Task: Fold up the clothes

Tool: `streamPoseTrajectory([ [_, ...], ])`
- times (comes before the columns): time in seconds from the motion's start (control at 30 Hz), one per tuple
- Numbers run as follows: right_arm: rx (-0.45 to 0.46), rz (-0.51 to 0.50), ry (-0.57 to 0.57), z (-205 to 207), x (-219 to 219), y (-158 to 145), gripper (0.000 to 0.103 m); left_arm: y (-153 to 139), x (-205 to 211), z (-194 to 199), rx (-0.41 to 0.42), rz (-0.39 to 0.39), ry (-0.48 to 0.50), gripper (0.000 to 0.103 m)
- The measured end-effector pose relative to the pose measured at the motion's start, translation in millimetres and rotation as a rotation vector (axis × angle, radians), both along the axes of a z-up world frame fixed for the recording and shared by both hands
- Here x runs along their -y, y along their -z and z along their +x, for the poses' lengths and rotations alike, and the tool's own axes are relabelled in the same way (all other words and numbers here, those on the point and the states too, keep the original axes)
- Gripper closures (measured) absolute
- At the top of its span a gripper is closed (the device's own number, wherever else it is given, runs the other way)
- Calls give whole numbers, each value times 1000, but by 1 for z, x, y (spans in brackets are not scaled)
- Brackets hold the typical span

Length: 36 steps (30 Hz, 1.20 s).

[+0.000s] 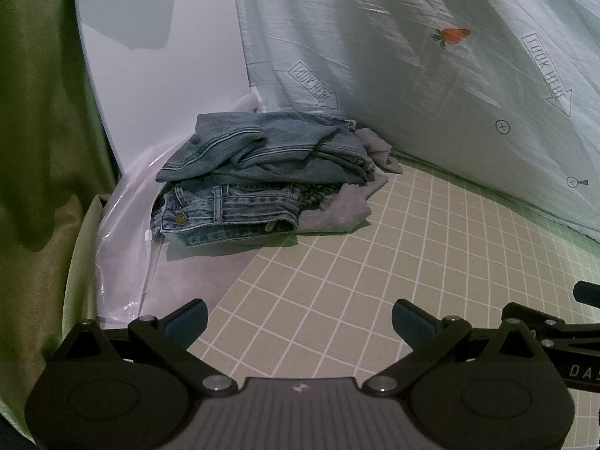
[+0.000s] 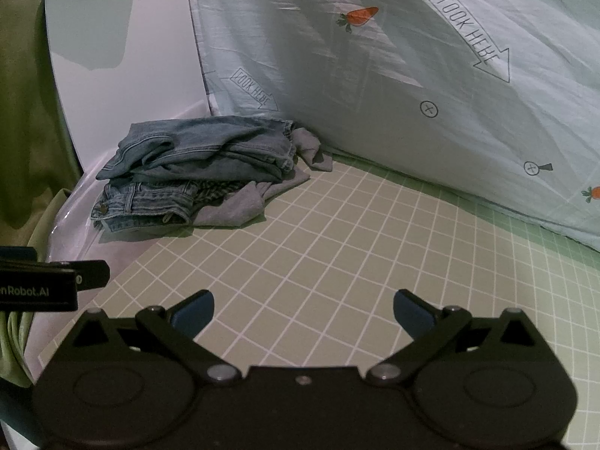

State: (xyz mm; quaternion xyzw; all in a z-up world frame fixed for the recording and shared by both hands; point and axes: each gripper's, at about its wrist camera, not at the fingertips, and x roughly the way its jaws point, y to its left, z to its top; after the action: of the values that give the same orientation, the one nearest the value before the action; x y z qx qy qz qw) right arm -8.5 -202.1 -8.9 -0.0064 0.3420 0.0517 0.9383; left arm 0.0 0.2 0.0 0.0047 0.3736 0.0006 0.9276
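A stack of folded clothes lies at the far left of the green grid mat (image 1: 375,262): blue denim jeans (image 1: 262,150) on top, a second denim piece (image 1: 225,210) below, and a grey garment (image 1: 333,213) under them. The stack also shows in the right wrist view (image 2: 202,157), on the mat (image 2: 337,243). My left gripper (image 1: 300,322) is open and empty, low over the mat, well short of the stack. My right gripper (image 2: 303,313) is open and empty, beside the left one.
A pale blue quilt with carrot and "LOOK HERE" prints (image 1: 450,75) rises along the back and right. A white board (image 1: 161,56) and clear plastic sheet (image 1: 127,232) stand behind the stack. Green fabric (image 1: 41,112) hangs at the left.
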Motion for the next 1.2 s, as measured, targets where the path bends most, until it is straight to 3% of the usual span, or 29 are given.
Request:
streamPoseTrajectory([
  [1.2, -4, -1, -1, -1, -1, 2, 0, 1, 0, 0, -5, 3, -4, 0],
])
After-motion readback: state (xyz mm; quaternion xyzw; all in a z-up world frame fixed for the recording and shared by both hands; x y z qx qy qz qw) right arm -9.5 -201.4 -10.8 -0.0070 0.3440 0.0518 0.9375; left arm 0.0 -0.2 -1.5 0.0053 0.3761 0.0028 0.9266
